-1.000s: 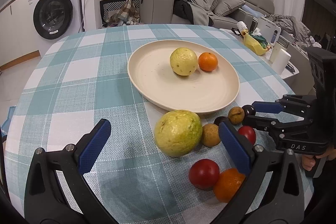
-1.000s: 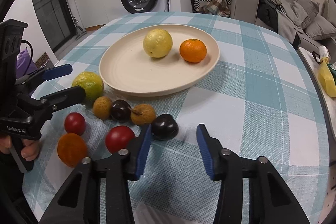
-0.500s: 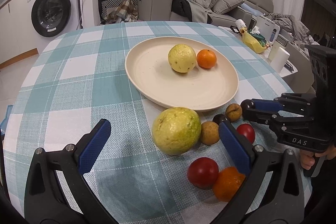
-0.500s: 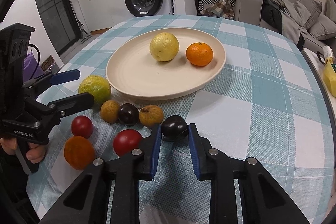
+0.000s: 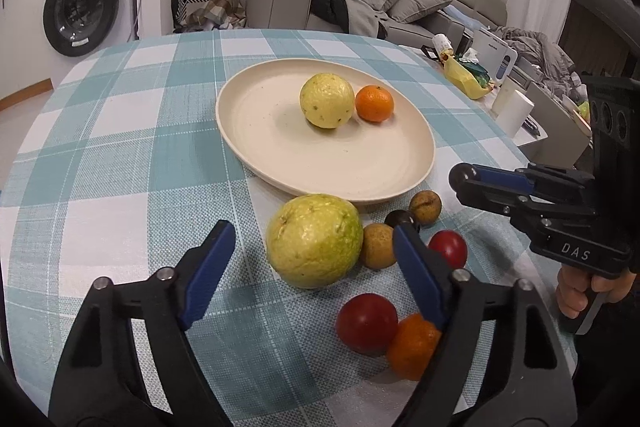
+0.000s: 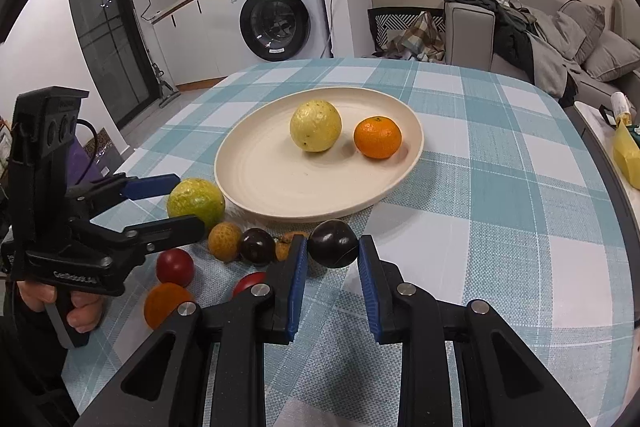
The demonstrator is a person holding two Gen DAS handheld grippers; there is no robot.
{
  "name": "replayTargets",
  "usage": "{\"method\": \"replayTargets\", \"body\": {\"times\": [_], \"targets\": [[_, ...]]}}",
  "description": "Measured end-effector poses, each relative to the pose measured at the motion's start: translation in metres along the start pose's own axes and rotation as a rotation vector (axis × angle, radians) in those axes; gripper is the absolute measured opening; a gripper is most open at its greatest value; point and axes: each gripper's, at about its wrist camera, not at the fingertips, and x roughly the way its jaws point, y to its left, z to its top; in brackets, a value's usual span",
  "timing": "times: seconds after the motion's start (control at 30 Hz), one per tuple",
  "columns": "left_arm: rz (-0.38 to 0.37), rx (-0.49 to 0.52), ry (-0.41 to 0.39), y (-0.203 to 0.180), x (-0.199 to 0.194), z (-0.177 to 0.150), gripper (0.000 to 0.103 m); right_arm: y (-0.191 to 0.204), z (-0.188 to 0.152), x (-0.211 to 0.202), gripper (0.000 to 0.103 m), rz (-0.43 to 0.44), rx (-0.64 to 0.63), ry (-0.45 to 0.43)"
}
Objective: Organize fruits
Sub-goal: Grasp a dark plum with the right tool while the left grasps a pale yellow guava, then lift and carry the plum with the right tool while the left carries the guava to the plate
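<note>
The right gripper (image 6: 333, 259) clamps a dark plum (image 6: 333, 243), seemingly lifted, just off the plate's (image 6: 256, 183) near rim. The left gripper (image 5: 312, 247) is closing around the guava (image 5: 315, 241), not touching.

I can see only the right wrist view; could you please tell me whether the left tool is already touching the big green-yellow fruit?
Observer: Not yet; the left tool is closing, with gaps either side of the green-yellow fruit.
Operator: Is anything inside those gaps?
Observer: Yes, a small tan fruit sits in one gap.
Operator: What does my finger hide?
Observer: A brown fruit, lying close to the plate.
</note>
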Motion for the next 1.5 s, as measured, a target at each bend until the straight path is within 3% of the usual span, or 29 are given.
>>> {"method": "replayTargets", "body": {"times": [0.17, 0.6, 1.13, 1.5], "targets": [[-0.021, -0.011, 0.024, 0.003, 0.005, 0.001, 0.048, 0.003, 0.0, 0.0, 0.026, 0.005, -0.002, -0.002], [-0.018, -0.002, 0.001, 0.003, -0.001, 0.005, 0.048, 0.005, 0.0, -0.002, 0.026, 0.004, -0.007, -0.012], [0.042, -0.04, -0.157, 0.012, -0.032, 0.013, 0.048, 0.011, 0.003, -0.006, 0.026, 0.012, 0.004, -0.062], [0.064, -0.026, -0.192, 0.006, -0.039, 0.015, 0.048, 0.009, 0.008, -0.01, 0.026, 0.008, 0.029, -0.111]]}}
